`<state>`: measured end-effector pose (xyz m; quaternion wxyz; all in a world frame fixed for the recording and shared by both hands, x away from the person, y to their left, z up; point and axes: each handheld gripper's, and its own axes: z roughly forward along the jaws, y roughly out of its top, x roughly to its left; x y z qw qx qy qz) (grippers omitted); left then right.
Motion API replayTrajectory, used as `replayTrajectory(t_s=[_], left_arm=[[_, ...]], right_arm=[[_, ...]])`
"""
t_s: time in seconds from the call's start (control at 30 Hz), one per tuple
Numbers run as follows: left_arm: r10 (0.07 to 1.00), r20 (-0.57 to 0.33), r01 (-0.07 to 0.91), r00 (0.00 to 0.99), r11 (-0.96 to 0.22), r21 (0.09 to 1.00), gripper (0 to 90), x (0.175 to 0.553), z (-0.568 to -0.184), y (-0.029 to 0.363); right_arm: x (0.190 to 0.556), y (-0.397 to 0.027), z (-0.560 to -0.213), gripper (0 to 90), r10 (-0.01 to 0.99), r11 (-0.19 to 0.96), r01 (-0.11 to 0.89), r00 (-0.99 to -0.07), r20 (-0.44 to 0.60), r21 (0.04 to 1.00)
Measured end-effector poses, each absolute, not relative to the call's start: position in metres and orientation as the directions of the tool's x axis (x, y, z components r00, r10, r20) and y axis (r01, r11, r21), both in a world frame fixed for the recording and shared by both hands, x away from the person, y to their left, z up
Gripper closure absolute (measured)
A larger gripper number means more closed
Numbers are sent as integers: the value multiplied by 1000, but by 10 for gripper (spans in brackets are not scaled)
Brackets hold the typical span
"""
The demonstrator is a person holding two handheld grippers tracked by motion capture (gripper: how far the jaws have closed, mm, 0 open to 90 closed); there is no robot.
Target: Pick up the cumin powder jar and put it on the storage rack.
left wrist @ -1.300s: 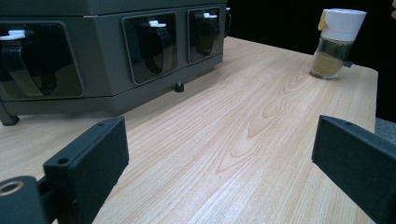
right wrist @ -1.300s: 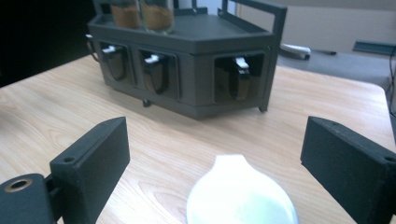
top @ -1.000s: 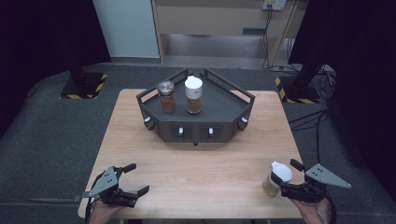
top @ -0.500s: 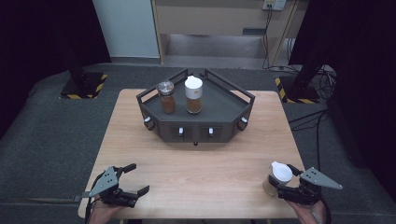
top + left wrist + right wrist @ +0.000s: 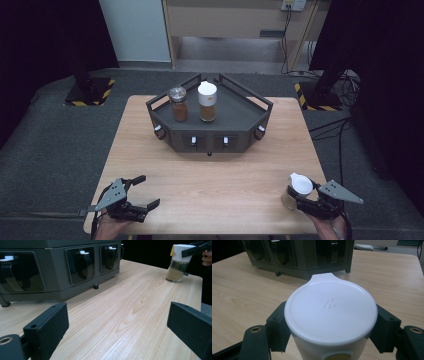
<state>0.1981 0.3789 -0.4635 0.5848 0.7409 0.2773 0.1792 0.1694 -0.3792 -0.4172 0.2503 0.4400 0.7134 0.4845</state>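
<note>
Now the right gripper [image 5: 329,332], just closed on the jar [image 5: 298,190], should lift straight; left gripper [image 5: 141,191] gapes empty.

jar: white-capped spice jar [image 5: 330,315] dead centre, close up, seen from above the cap
cap: round, white, small pour tab on the far edge, pointing at the rack; three small raised dashes mid-cap
contents: yellowish patch visible under the cap, at the bottom edge
right gripper [image 5: 330,336]: jaws have just been closing, one black pad pressed on each side of the jar below the cap
rack: dark rack [image 5: 299,255] beyond the jar, dark front windows, small foot underneath
table: light wood table [image 5: 242,292] under the jar, grain visible both sides
</note>
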Motion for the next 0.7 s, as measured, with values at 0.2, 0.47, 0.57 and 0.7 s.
replayTrajectory(t_s=[0.2, 0.47, 0.57, 0.7], left_arm=[[621, -59, 202, 782, -162, 966, 29, 198, -464, 379], [621, -59, 202, 782, -162, 966, 29, 198, -463, 379], [621, -59, 202, 782, -162, 966, 29, 198, -463, 379], [620, -59, 202, 782, -162, 966, 29, 198, -463, 379]], right_arm=[[169, -374, -414, 296, 877, 159, 387, -478, 50, 908], [174, -370, -404, 298, 862, 174, 374, -505, 42, 911], [176, -367, -399, 298, 855, 177, 366, -516, 41, 914], [181, -361, -391, 298, 842, 184, 360, -537, 42, 914]])
